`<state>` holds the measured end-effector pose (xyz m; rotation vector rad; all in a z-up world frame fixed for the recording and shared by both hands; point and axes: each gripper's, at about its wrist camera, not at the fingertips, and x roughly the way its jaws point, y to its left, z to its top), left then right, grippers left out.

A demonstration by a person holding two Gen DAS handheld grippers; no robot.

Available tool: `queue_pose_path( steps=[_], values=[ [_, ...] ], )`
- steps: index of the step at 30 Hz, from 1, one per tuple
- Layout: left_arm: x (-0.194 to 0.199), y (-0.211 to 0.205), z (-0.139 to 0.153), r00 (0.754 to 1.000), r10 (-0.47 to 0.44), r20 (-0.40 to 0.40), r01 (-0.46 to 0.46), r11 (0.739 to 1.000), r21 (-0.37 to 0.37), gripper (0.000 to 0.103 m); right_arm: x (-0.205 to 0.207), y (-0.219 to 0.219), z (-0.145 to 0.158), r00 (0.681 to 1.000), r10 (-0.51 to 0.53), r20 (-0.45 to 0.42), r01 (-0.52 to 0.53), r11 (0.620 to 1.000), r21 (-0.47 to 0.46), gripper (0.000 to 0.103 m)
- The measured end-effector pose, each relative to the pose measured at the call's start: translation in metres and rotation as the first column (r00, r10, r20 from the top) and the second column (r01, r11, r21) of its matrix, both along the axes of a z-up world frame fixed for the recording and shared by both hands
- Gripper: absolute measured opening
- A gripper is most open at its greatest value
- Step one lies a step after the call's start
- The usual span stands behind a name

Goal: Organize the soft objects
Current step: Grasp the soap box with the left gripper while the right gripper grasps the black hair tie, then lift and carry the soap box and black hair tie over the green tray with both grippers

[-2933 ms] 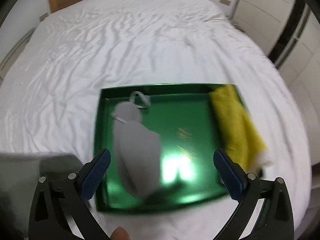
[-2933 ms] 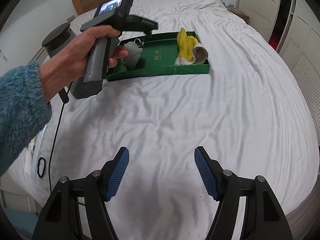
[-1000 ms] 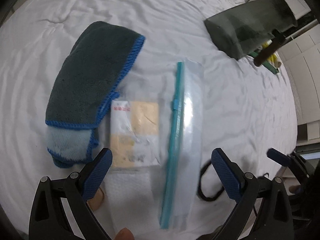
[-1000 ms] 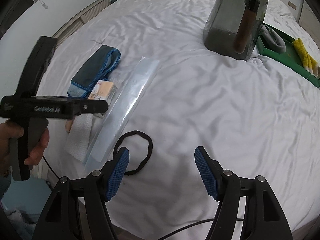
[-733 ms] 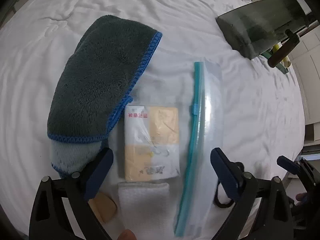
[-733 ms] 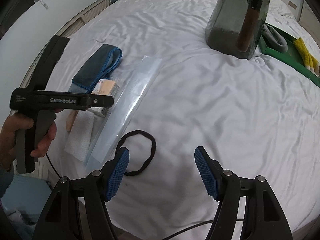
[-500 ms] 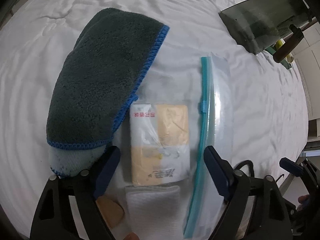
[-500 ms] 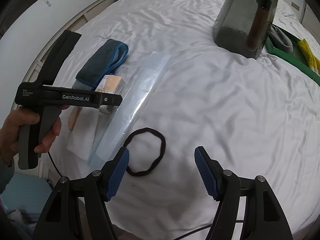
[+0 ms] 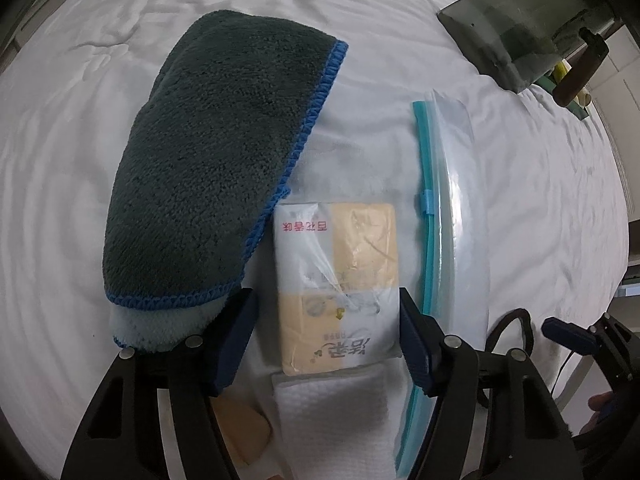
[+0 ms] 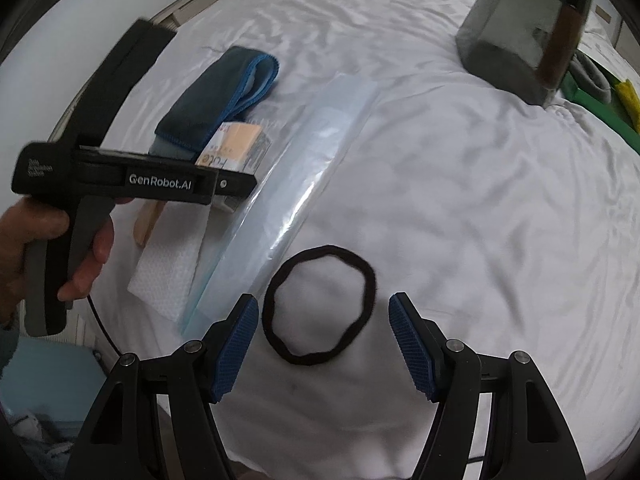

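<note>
On the white bed, a dark grey towel with blue trim [image 9: 216, 152] lies left of a yellow-and-white tissue packet [image 9: 338, 280]. My left gripper [image 9: 326, 340] is open, its fingers either side of the packet's near end, just above it. A white folded cloth [image 9: 332, 420] and a tan sponge [image 9: 244, 432] lie below. A clear zip bag with a teal seal [image 9: 452, 220] lies to the right. My right gripper [image 10: 322, 340] is open over a black hair band [image 10: 320, 304]. The towel [image 10: 216, 100] and packet [image 10: 236, 148] also show in the right wrist view.
A dark translucent container with a brown handle [image 10: 524, 32] stands further up the bed. Behind it is a green tray [image 10: 592, 108] holding a grey item and a yellow cloth. The bed's edge runs close to the left of the white cloth [image 10: 168, 268].
My left gripper left the green tray, swung to the towel and packet, then dropped lower with its jaws narrowing around the packet. My right gripper moved closer over the hair band.
</note>
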<state>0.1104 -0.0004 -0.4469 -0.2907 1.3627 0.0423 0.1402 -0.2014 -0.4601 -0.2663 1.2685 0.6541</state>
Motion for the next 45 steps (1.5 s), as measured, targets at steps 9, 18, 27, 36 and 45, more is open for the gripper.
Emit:
queue_pose_path(
  steps=[9, 18, 27, 36, 45],
  values=[
    [0.012, -0.006, -0.006, 1.000, 0.006, 0.000, -0.006, 1.000, -0.010, 0.062, -0.003, 0.019, -0.019, 1.000, 0.031, -0.005, -0.031, 0.997, -0.072, 0.067],
    [0.015, -0.012, -0.007, 1.000, -0.012, 0.000, 0.012, 1.000, 0.020, 0.059, 0.003, 0.033, -0.036, 1.000, 0.023, -0.008, -0.024, 0.993, -0.119, 0.056],
    [0.023, -0.026, -0.007, 1.000, -0.005, 0.018, 0.004, 0.999, 0.051, 0.046, 0.014, 0.020, -0.032, 0.999, -0.002, -0.036, 0.000, 0.999, -0.051, 0.006],
    [0.024, -0.025, -0.004, 0.999, 0.023, 0.044, -0.024, 0.999, 0.024, 0.045, 0.024, -0.006, -0.020, 0.999, -0.029, -0.044, 0.031, 0.999, 0.035, 0.005],
    [0.031, -0.031, -0.010, 0.999, 0.022, 0.032, -0.024, 0.999, 0.044, 0.045, 0.027, -0.014, -0.034, 0.994, -0.066, -0.087, 0.068, 0.998, 0.017, 0.010]
  ],
)
